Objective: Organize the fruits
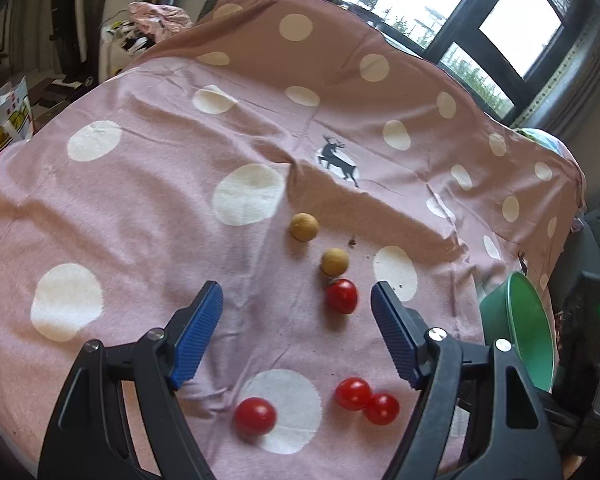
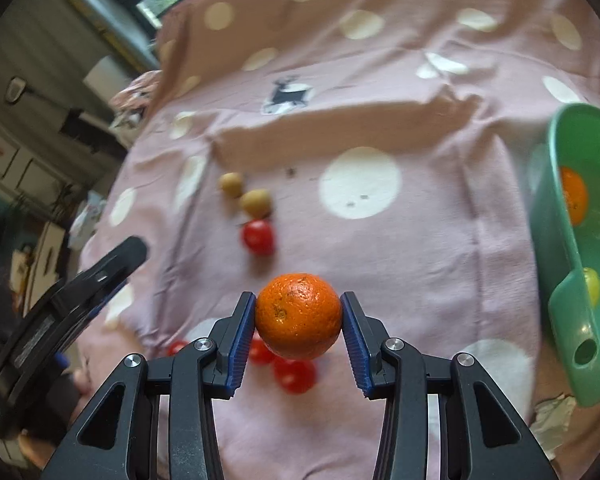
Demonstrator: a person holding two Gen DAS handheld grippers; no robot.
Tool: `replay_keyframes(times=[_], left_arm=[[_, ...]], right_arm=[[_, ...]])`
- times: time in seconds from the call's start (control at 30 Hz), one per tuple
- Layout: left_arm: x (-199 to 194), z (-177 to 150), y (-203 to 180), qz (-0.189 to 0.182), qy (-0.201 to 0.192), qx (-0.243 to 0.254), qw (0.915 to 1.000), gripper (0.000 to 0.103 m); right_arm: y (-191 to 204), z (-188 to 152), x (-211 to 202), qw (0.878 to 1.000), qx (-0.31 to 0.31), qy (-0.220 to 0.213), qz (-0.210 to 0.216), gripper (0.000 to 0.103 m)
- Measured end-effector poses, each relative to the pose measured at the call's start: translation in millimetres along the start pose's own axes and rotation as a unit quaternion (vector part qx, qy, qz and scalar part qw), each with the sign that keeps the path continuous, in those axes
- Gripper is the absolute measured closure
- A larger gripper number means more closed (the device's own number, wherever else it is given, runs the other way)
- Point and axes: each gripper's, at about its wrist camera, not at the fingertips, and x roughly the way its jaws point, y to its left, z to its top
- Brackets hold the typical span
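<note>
My right gripper (image 2: pixel 299 314) is shut on an orange (image 2: pixel 299 316) and holds it above the pink dotted cloth (image 2: pixel 420 240). My left gripper (image 1: pixel 297 294) is open and empty above the cloth (image 1: pixel 140 208), just short of a cherry tomato (image 1: pixel 341 296). Two tan round fruits (image 1: pixel 304 227) (image 1: pixel 334 261) lie beyond it. Three more tomatoes (image 1: pixel 255 415) (image 1: pixel 353 393) (image 1: pixel 382 408) lie between the left fingers. The green basin (image 2: pixel 572 264) at the right holds another orange (image 2: pixel 575 196) and a yellow-green fruit (image 2: pixel 593 292). The basin's rim shows in the left wrist view (image 1: pixel 532 328).
The left gripper's body (image 2: pixel 60 312) stands at the left of the right wrist view. Windows (image 1: pixel 500 20) and room clutter lie beyond the table's far edge. A crumpled paper (image 2: pixel 552 420) lies under the basin.
</note>
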Motion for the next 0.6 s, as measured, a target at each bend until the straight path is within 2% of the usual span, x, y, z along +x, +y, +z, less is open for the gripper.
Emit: replay_keyframes(times=[0.23, 0.43, 0.6], left_arm=[[22, -4, -22, -0.016, 0.022, 0.022, 0.9994, 0.031], [23, -3, -17, -0.038, 0.023, 0.002, 0.9990, 0.032], [22, -7, -18, -0.055, 0.031, 0.002, 0.9980, 0.037]], right_arm=[[-20, 4, 24, 0.999, 0.017, 0.033, -0.032, 0.058], [-22, 0, 6, 0.999, 0.014, 0.006, -0.034, 0.058], [-30, 1, -20, 0.999, 0.031, -0.040, -0.020, 0.057]])
